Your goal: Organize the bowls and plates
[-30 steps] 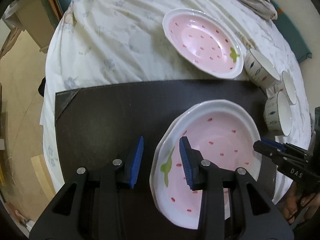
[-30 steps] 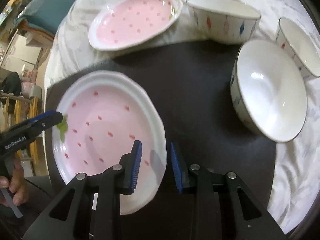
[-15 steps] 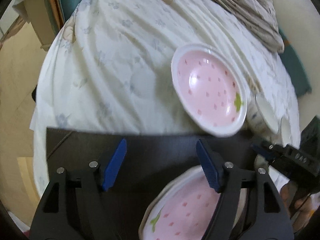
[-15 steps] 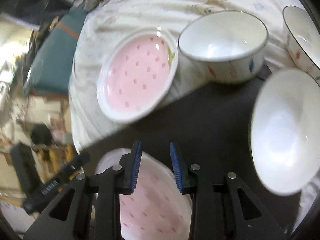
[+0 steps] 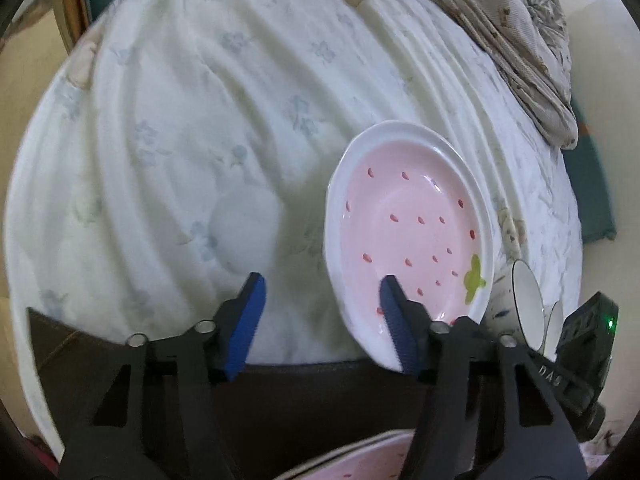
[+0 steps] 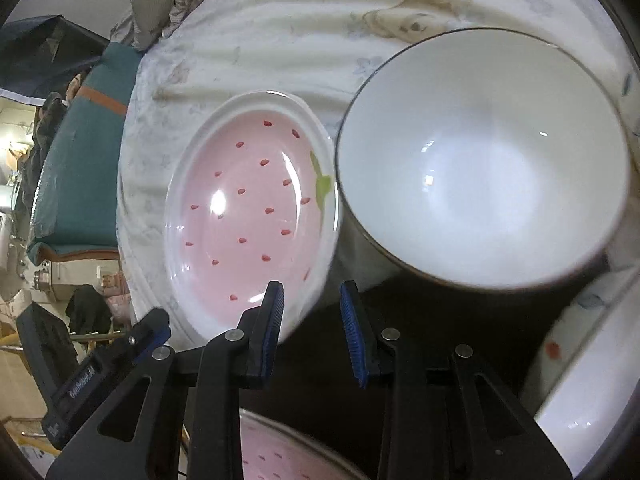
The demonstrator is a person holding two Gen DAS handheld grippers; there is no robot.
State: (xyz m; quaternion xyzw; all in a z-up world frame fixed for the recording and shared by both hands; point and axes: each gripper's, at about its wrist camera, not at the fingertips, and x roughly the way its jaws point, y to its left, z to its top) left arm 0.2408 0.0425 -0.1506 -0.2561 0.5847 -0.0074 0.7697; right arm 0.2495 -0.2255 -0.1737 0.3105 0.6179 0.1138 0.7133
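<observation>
A floral bedsheet [image 5: 208, 128] carries a dark mat [image 5: 320, 400]. The strawberry plate [image 5: 408, 236] lies on the sheet beside a white bowl [image 6: 480, 160]. The left gripper [image 5: 320, 320] gapes wide, empty; the right gripper [image 6: 312, 332] stands narrowly parted, empty.
</observation>
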